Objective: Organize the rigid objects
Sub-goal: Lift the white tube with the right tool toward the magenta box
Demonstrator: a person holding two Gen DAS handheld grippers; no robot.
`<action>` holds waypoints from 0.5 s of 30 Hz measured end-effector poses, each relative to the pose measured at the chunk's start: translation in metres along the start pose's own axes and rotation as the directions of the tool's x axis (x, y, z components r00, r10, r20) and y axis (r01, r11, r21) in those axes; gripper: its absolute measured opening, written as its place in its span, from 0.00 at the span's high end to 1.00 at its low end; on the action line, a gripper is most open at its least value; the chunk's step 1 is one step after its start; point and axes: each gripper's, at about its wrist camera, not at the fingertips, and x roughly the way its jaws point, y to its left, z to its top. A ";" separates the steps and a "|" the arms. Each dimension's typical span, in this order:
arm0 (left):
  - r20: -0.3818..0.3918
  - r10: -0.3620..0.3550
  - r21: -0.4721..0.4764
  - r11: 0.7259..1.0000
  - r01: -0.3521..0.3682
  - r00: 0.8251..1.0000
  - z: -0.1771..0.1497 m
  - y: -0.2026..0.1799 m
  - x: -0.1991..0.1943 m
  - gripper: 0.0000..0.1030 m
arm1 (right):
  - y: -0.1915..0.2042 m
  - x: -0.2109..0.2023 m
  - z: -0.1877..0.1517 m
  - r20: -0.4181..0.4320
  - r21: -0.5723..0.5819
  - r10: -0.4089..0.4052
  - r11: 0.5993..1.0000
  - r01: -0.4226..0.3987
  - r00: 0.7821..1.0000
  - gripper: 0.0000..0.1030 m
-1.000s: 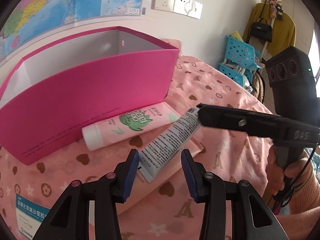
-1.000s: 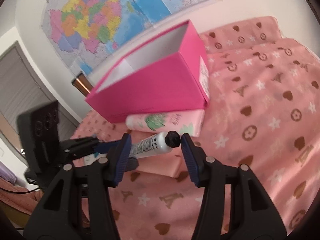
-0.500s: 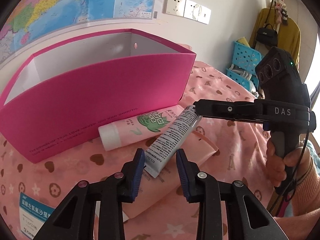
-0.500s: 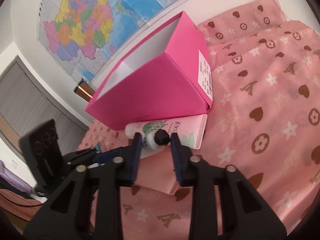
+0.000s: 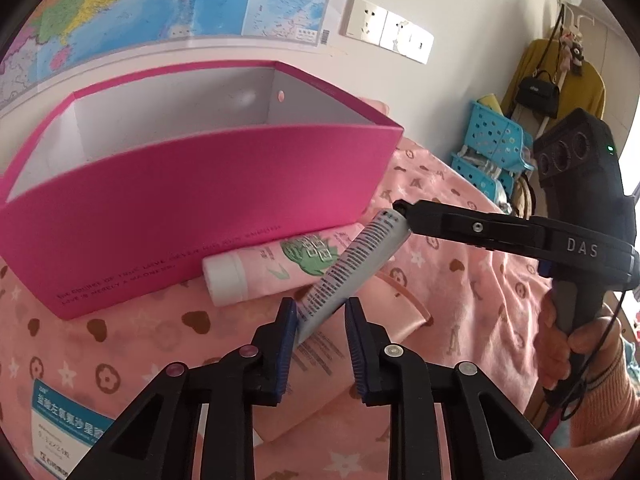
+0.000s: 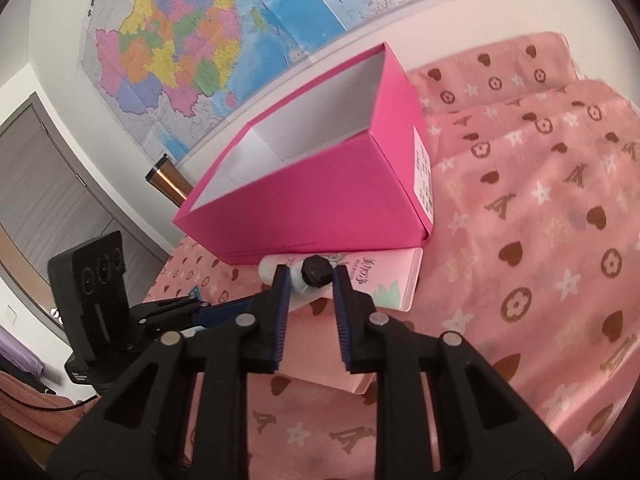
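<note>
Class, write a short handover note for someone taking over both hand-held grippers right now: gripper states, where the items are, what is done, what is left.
Left hand-held gripper: shut on the crimped end of the grey tube.
Right hand-held gripper: shut on the same tube's black cap.
The tube is held between the two, slanting above the pink cloth.
The pink tube lies on the cloth against the front wall of the pink box.
The box is open-topped; no item shows inside it.
Done: grey tube gripped.
Left, probably: put both tubes into the box.
</note>
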 end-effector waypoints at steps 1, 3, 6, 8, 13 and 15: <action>0.004 -0.010 -0.005 1.000 0.010 1.000 0.001 0.001 -0.001 0.77 | 0.002 -0.001 0.001 0.005 -0.003 0.003 1.000 -0.003 1.000 0.86; 0.011 -0.026 -0.005 1.000 0.026 1.000 0.001 0.000 -0.003 0.85 | 0.004 -0.002 0.003 0.008 -0.015 0.003 1.000 -0.003 1.000 0.89; 0.000 -0.010 0.009 1.000 0.010 1.000 0.003 -0.004 0.003 0.88 | 0.004 0.009 0.001 -0.043 -0.010 -0.001 1.000 0.000 0.999 0.90; -0.019 -0.002 0.011 1.000 0.002 1.000 0.003 -0.004 0.010 0.88 | -0.002 0.017 -0.002 -0.061 0.014 0.006 1.000 -0.005 0.998 0.87; -0.038 -0.006 0.014 1.000 0.006 0.999 0.002 -0.006 0.014 0.88 | -0.025 0.025 -0.006 -0.071 0.135 0.032 0.991 -0.022 0.997 0.72; -0.041 -0.006 0.012 1.000 0.006 0.999 0.003 -0.006 0.014 0.87 | -0.027 0.020 -0.006 -0.059 0.134 0.001 0.991 0.006 0.998 0.72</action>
